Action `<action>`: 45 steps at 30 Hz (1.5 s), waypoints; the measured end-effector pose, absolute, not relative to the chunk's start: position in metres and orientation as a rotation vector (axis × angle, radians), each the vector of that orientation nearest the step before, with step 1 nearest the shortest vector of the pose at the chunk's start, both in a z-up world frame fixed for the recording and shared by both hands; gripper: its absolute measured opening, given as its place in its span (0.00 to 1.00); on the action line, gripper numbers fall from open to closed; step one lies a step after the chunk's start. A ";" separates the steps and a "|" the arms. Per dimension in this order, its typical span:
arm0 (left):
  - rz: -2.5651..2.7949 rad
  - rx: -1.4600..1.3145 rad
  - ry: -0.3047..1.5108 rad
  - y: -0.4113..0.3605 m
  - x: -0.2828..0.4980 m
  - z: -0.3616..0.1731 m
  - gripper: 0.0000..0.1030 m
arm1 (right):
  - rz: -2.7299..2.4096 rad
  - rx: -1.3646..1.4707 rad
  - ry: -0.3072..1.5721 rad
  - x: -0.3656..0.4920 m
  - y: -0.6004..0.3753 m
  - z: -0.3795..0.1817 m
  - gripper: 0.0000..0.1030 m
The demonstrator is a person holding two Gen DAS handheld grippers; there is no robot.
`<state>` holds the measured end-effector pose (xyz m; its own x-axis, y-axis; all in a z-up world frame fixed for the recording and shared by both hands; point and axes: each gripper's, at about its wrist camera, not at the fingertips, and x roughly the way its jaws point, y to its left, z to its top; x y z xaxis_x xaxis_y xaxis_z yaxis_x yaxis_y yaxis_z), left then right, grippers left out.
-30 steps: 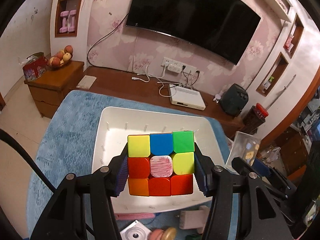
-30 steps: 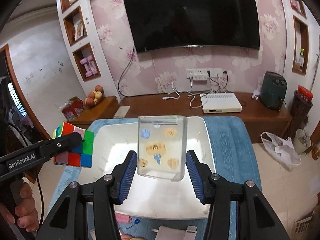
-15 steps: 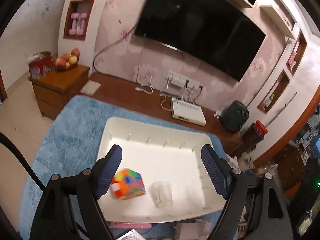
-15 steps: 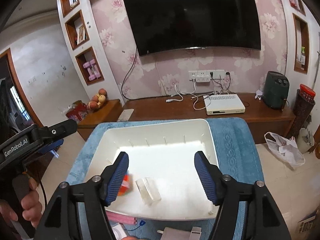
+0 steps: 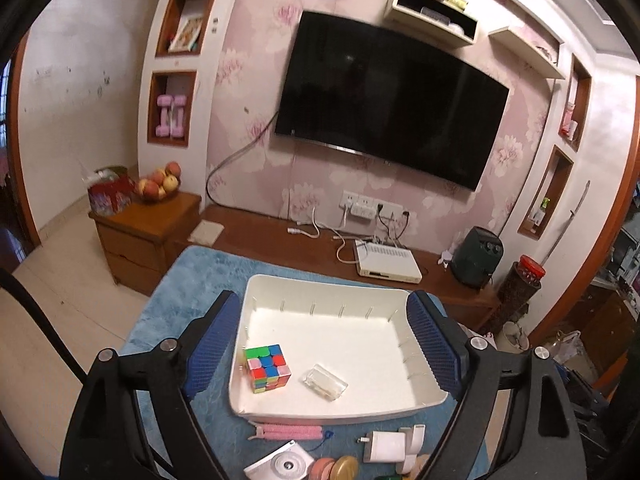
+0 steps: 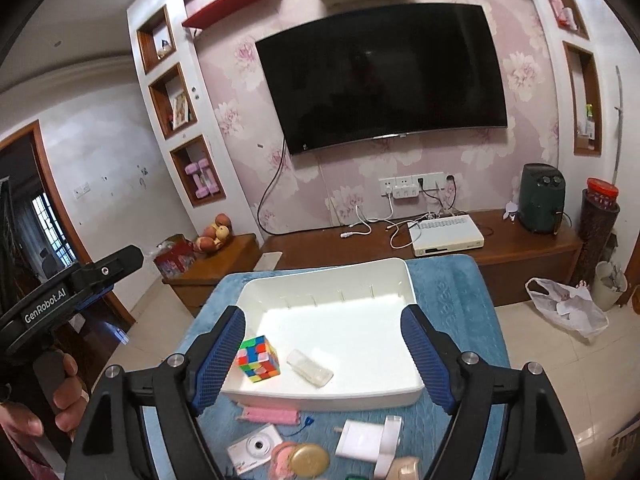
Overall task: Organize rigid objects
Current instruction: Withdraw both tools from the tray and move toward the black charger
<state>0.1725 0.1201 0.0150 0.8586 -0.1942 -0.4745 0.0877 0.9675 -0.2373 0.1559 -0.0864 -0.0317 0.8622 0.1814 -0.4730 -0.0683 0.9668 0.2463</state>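
A white tray sits on a blue cloth. Inside it, at its near left, a colourful puzzle cube rests beside a clear plastic box lying on its side. My left gripper hovers above the tray, its jaws opening wide with nothing between them. My right gripper also hangs over the tray, jaws still opening and empty. In the right wrist view the left gripper's body shows at the left, held by a hand.
On the blue cloth in front of the tray lie a pink hair clip, a small white camera, a white charger, a round gold compact and other small items. A wooden TV bench and side cabinet stand behind.
Both grippers let go: the cube and the clear box dropped into the tray. Both pairs of jaws widened, and both grippers rose and pulled back from the tray.
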 end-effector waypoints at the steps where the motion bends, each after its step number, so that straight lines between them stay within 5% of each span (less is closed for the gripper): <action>1: -0.142 -0.205 0.509 0.120 0.166 0.017 0.85 | 0.133 0.226 0.512 0.149 -0.086 -0.030 0.79; 23: -0.024 -0.015 0.544 0.112 0.030 0.007 0.88 | 0.152 0.424 0.594 0.013 -0.096 -0.053 0.82; 45: -0.184 0.292 0.787 0.095 0.049 -0.062 0.88 | -0.012 0.930 0.979 0.065 -0.095 -0.144 0.82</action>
